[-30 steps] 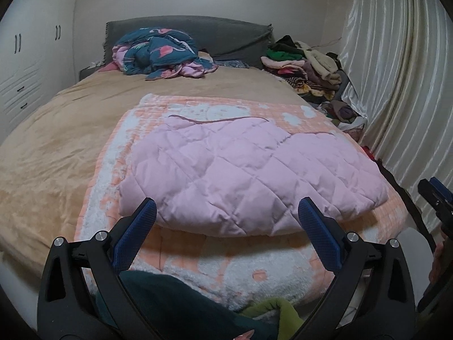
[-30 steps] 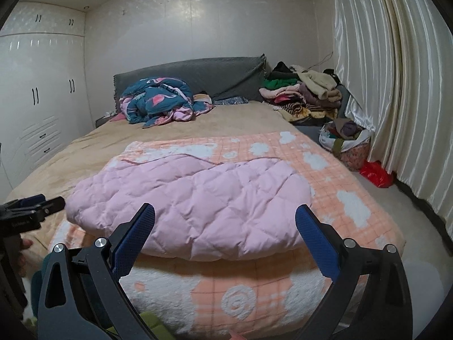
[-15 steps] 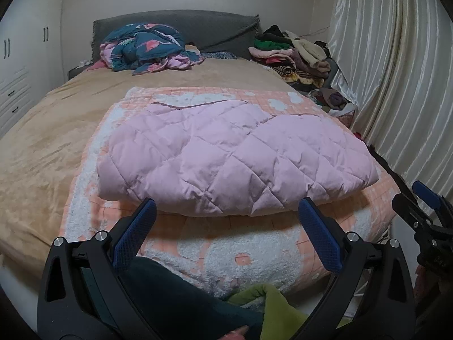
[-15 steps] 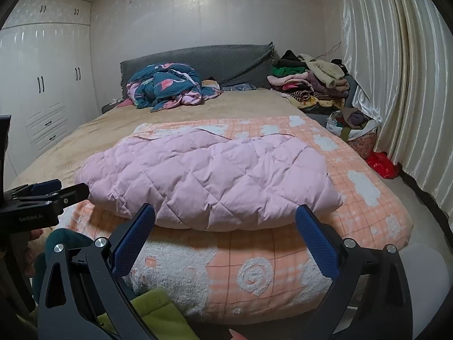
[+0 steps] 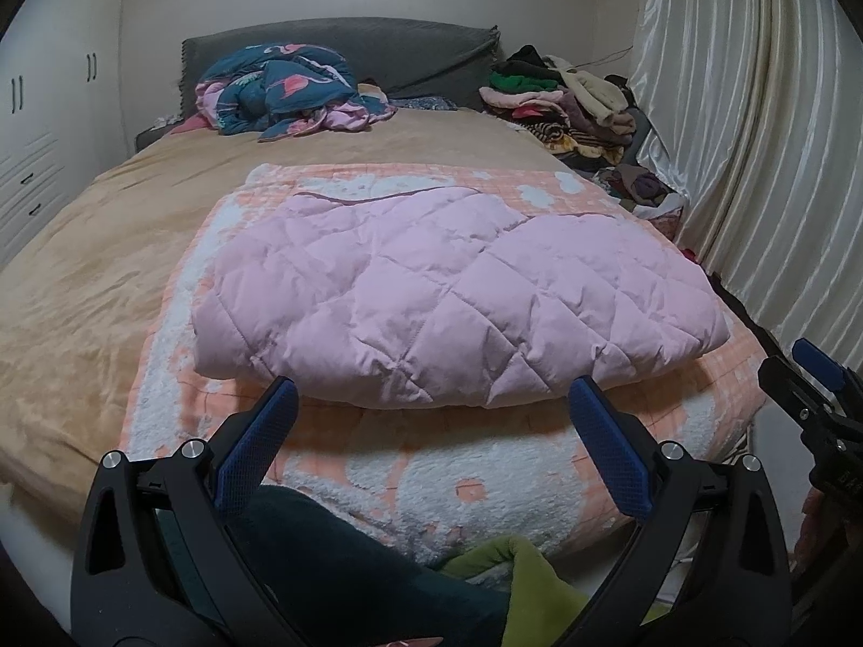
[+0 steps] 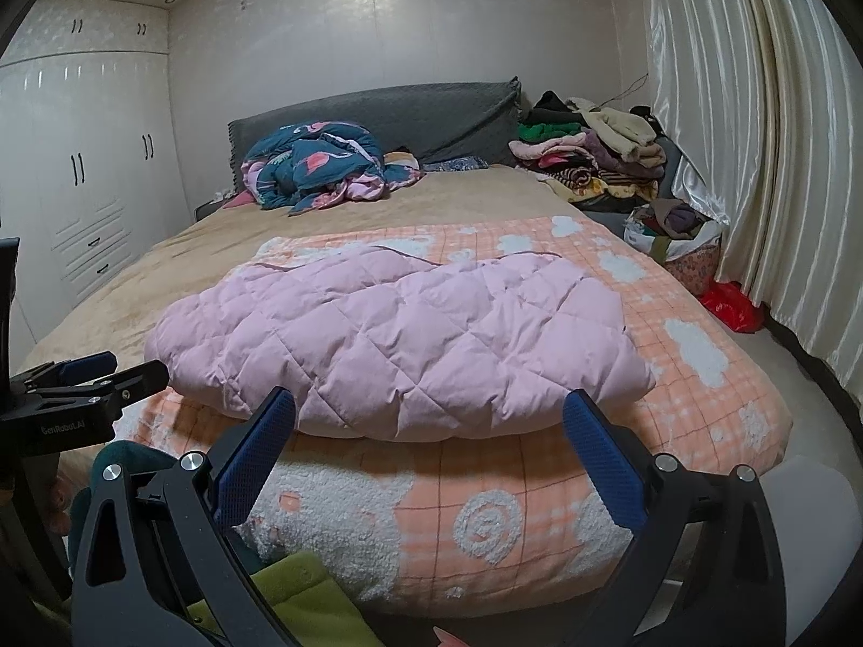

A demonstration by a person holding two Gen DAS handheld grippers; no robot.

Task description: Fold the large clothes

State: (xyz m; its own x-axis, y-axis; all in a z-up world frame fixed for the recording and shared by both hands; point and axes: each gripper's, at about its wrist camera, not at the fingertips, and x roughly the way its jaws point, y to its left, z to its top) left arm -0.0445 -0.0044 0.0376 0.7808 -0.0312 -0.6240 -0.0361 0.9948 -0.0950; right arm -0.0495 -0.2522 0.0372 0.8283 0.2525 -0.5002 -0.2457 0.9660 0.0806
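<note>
The left tool (image 5: 431,431) is held low at the foot of the bed (image 5: 81,269), level and aimed forward, its blue pads (image 5: 253,447) spread wide and empty, clear of the cloth. In the right wrist view it shows at the left edge of the frame. The right tool (image 6: 429,436) sits beside it at the same height, also pointing along the bed, spread wide and holding nothing; its pads (image 6: 604,463) frame the near edge of the coat (image 6: 399,345) without touching. The pink quilted coat lies folded flat in the middle of both frames, resting on an orange blanket (image 6: 701,377) over the bed's near end.
</note>
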